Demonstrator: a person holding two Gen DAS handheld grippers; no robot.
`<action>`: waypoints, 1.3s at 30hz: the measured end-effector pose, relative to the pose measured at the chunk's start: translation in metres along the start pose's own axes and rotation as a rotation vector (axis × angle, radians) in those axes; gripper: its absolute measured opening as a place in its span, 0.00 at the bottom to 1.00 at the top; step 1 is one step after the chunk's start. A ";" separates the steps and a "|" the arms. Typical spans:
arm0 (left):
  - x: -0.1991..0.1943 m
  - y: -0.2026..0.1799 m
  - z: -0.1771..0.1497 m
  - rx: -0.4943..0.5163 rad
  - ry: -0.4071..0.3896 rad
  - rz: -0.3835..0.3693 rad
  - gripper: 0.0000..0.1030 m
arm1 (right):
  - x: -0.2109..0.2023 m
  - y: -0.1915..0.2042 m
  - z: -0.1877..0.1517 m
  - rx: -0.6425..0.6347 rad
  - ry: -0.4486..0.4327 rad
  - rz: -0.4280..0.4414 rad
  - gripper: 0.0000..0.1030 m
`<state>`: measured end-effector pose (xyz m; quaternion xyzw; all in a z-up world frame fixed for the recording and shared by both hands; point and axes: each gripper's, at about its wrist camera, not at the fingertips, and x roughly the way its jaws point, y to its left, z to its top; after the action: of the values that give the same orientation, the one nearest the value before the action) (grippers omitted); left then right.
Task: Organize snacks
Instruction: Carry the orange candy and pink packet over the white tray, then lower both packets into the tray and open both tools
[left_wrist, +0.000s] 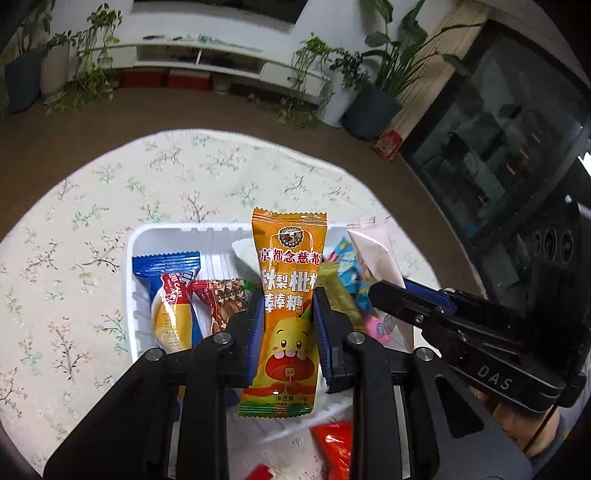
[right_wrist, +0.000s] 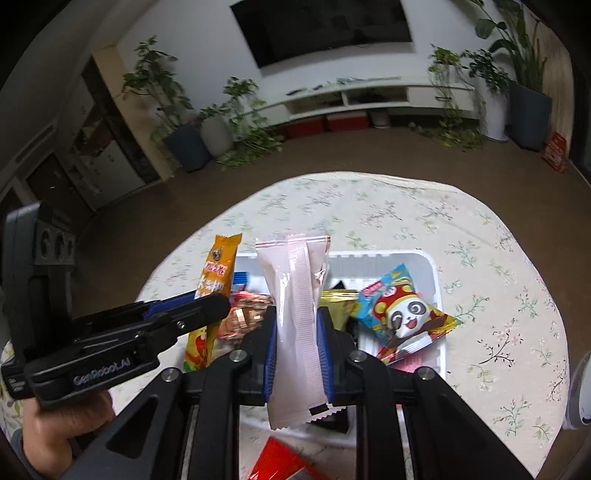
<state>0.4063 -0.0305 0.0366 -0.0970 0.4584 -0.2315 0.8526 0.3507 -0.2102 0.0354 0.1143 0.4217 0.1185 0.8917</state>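
My left gripper (left_wrist: 289, 306) is shut on an orange lollipop packet (left_wrist: 286, 295) and holds it upright above the white tray (left_wrist: 177, 232). My right gripper (right_wrist: 296, 325) is shut on a pale pink packet (right_wrist: 295, 314), also upright above the tray (right_wrist: 428, 262). The tray holds a blue cake packet (left_wrist: 170, 280), a brown nut-bar packet (left_wrist: 221, 299), a yellow packet (right_wrist: 334, 297) and a blue panda packet (right_wrist: 402, 314). Each gripper shows in the other's view: the right gripper (left_wrist: 384, 295) and the left gripper (right_wrist: 218, 306).
The tray sits on a round table with a floral cloth (left_wrist: 74, 258). Red packets lie on the cloth at the near edge (left_wrist: 332, 446) (right_wrist: 284, 461). A white object (right_wrist: 580, 395) stands at the table's right edge. Brown floor, plants and a TV shelf lie beyond.
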 end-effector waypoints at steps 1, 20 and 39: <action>0.005 0.001 0.000 -0.006 0.005 0.002 0.22 | 0.007 -0.004 0.001 0.014 0.015 -0.010 0.21; 0.053 0.013 -0.006 -0.041 0.022 0.058 0.51 | 0.048 -0.027 -0.004 0.038 0.079 -0.117 0.30; 0.014 0.007 -0.018 -0.049 -0.059 0.056 0.84 | 0.032 -0.022 -0.001 0.027 0.035 -0.155 0.57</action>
<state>0.3998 -0.0304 0.0134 -0.1118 0.4412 -0.1934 0.8691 0.3720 -0.2209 0.0048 0.0912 0.4464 0.0452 0.8890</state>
